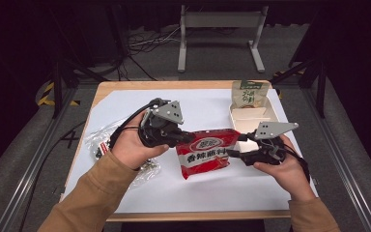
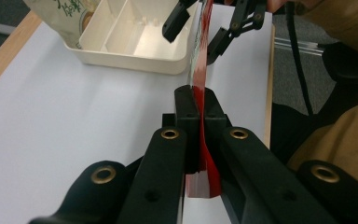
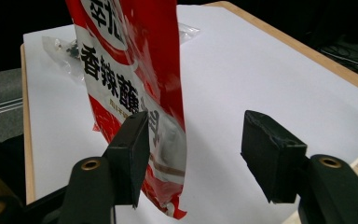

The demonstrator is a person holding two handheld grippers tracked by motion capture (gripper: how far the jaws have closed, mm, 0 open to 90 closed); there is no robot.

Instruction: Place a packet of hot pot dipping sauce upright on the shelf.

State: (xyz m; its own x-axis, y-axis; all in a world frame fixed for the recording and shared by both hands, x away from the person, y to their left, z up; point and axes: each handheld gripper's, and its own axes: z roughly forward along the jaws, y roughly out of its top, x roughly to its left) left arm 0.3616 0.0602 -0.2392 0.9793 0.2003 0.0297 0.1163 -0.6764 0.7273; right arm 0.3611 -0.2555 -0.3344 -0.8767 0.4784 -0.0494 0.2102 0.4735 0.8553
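A red snack packet (image 1: 206, 152) with white print hangs above the white table between both hands. My left gripper (image 1: 186, 137) is shut on its left edge; in the left gripper view the jaws (image 2: 197, 100) pinch the thin red film (image 2: 200, 70), which runs away edge-on. My right gripper (image 1: 240, 146) stands open around the packet's right end. In the right gripper view the packet (image 3: 130, 70) hangs next to the left pad (image 3: 133, 154), and the right pad (image 3: 270, 156) stands well clear of it, so my right gripper (image 3: 196, 144) grips nothing.
A cream compartment tray (image 1: 233, 118) sits at the table's back right, with a green pouch (image 1: 249, 94) leaning in its far end. Clear plastic bags (image 1: 99, 140) of small items lie at the left under the forearm. A wooden table edge (image 1: 174, 84) borders the white sheet.
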